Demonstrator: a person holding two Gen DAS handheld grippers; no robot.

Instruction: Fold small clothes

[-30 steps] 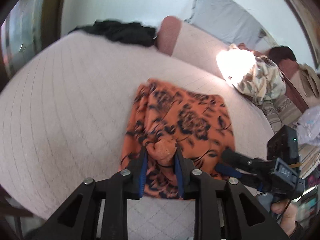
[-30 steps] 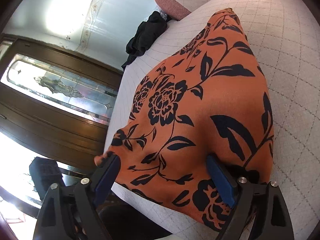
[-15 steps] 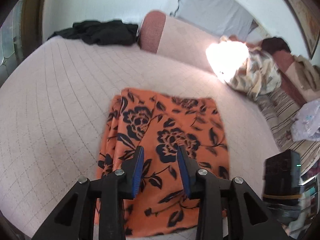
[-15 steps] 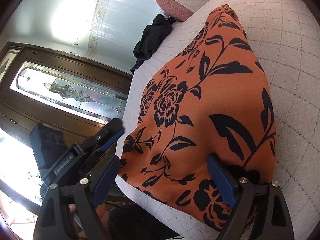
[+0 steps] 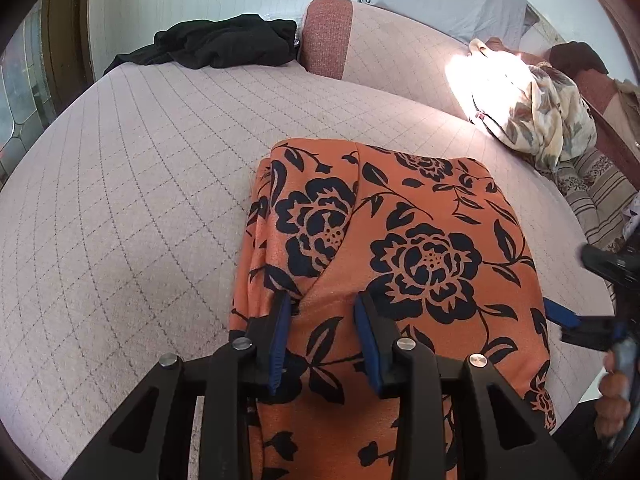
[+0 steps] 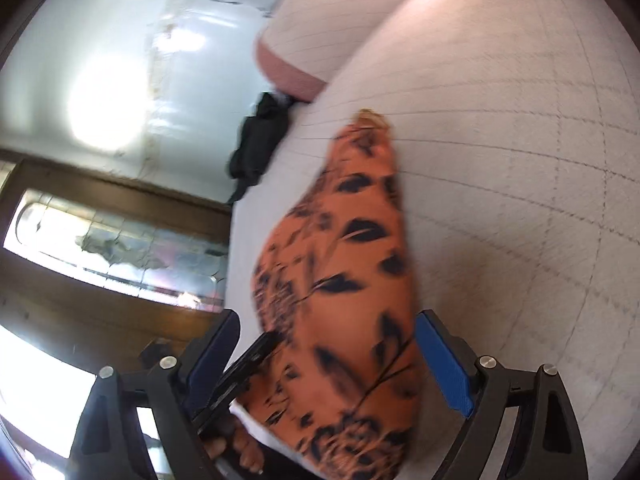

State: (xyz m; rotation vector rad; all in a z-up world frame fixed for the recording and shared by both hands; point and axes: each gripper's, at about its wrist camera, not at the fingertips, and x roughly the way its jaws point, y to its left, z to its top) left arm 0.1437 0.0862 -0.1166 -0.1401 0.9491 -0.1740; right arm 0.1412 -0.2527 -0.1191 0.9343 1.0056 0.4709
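Observation:
An orange garment with black flowers [image 5: 400, 248] lies folded flat on the quilted bed [image 5: 120, 200]. My left gripper [image 5: 324, 316] hovers low over its near part. The jaws stand a little apart, and only flat cloth shows below the gap. In the right wrist view, which is blurred, my right gripper [image 6: 328, 320] is wide open at the garment's [image 6: 340, 280] right edge, with its pads clear of the cloth. One of its blue pads [image 5: 562, 316] shows in the left wrist view, with the person's hand [image 5: 614, 396] behind it.
A black garment [image 5: 224, 44] lies at the bed's far left beside a pink bolster [image 5: 326, 36]. A pile of patterned clothes [image 5: 540, 120] and striped fabric [image 5: 600, 200] sit at the right. A wooden door with glass [image 6: 120, 256] stands beyond the bed's left side.
My left gripper let go of a bunched fold and has sunk closer over the garment, which now lies flat. My right gripper, still wide open, has swung sideways and rolled.

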